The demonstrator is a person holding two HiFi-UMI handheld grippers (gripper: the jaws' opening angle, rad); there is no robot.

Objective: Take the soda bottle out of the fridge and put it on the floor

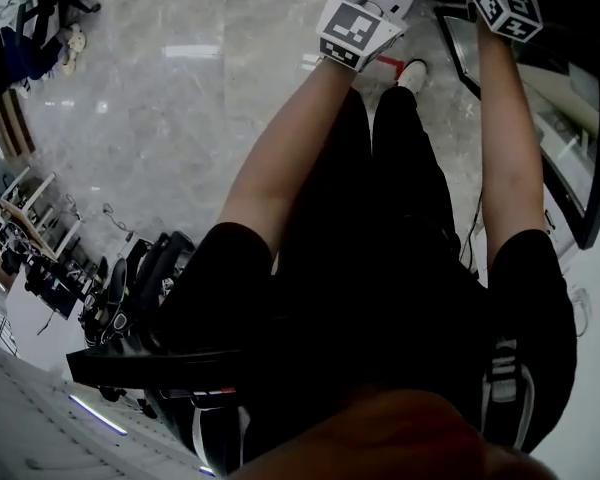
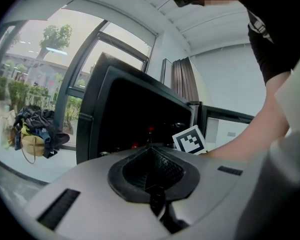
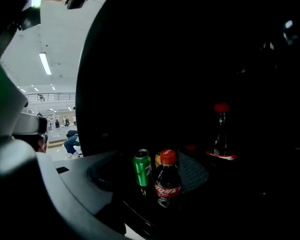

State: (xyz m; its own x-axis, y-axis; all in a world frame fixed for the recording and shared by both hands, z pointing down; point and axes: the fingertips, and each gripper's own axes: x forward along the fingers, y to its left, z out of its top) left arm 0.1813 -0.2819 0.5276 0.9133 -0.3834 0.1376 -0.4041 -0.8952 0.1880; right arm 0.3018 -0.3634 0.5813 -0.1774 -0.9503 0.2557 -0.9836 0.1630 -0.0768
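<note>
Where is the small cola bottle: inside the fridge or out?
Inside. The small cola bottle stands upright in the dark fridge beside a green can.

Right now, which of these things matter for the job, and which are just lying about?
For the job: fridge, small cola bottle, floor.
Just lying about: green can, heap of clothes by the window.

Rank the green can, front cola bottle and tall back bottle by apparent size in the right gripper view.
1. The front cola bottle and the tall back bottle look about alike; the latter stands farther back.
2. The green can.
</note>
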